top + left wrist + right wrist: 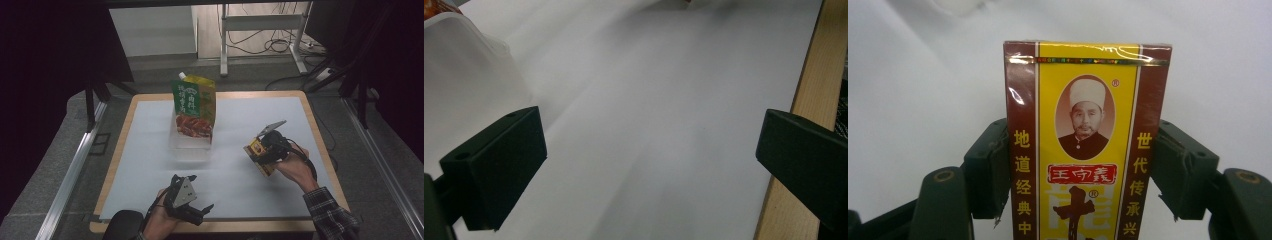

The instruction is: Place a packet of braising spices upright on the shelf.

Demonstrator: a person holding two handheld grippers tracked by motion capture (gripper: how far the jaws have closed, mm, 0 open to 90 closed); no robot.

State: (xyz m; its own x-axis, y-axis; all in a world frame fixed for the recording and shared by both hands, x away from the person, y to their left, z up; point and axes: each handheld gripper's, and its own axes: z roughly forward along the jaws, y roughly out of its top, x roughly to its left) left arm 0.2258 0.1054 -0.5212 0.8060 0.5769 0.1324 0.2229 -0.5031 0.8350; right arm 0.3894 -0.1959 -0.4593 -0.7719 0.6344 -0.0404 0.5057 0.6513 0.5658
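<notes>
Centrally on the white sheet that covered the wooden table stood one clear plastic container, its walls translucent and its rim open. One green and yellow pouch stood upright in it, with a small white spout at its top left corner and a picture of reddish food low on its front; whether anything else lay in the container could not be told. To the right of the container, well apart from it, the right gripper was held above the sheet in the person's right hand. Its jaws pinched one small yellow and maroon box by its two long sides, the pads pressing flat against the maroon edges, with the box's top end standing clear beyond them. The box bore a round portrait and columns of yellow characters. Near the front edge of the table, the left gripper rested low in the person's left hand, its jaws spread wide with nothing between them but bare sheet. One corner of the clear container showed at the upper left of the left gripper view. In all: one container, one pouch, one box, two grippers.
</notes>
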